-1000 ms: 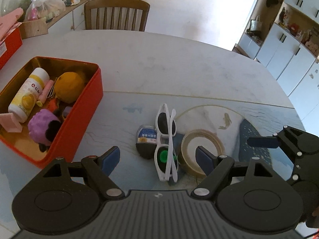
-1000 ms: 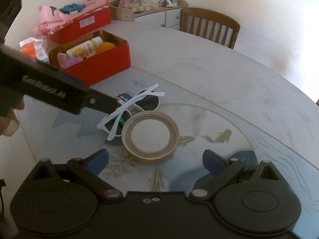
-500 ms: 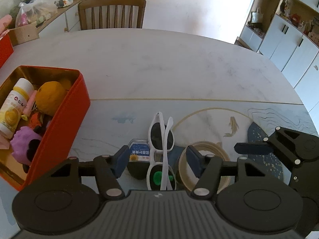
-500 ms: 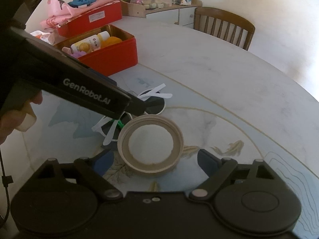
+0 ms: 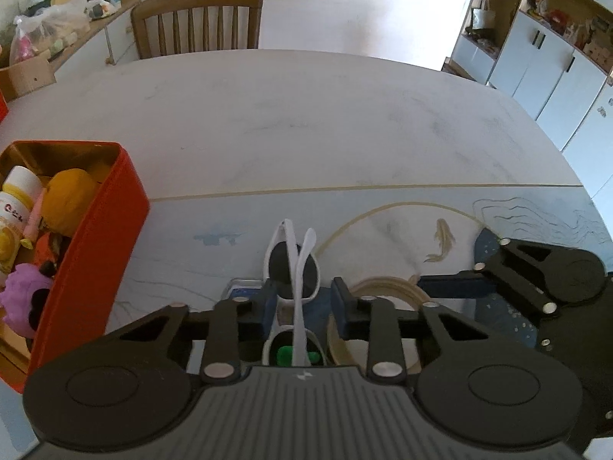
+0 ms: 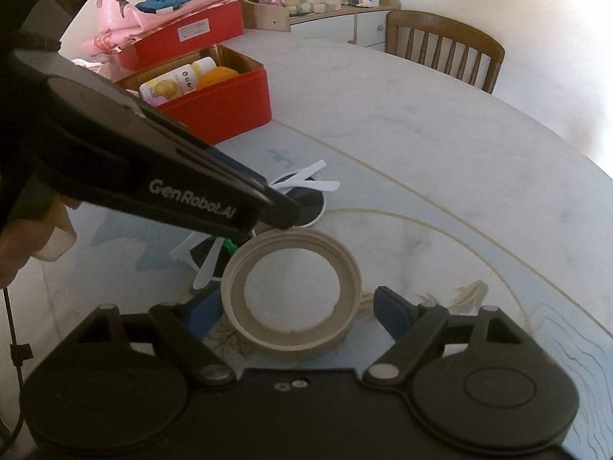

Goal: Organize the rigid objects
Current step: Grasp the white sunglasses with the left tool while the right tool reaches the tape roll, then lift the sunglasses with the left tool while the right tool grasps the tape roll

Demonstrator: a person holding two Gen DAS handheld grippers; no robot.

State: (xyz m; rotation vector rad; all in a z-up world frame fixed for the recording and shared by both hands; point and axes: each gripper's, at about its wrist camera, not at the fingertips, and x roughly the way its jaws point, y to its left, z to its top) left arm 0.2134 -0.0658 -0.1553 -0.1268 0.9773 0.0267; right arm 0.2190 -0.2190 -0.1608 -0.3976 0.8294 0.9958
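On the tabletop (image 5: 306, 122), left claw (image 5: 302, 306) narrows around white sunglasses (image 5: 293, 268); right claw (image 6: 295, 303) gapes around tape roll (image 6: 291, 291). Red box (image 5: 95, 237) is part-filled.

The left gripper (image 6: 268, 207) is covering the glasses' (image 6: 302, 201) middle; its body is hiding the tape's (image 5: 383, 287) near half.

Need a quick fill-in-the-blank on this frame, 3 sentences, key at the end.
1. The left tool has its fingers on either side of the white ____ .
2. The right tool is open around the roll of ____ .
3. The yellow-labelled bottle lies inside the ____ box.

Missing words: sunglasses; tape; red
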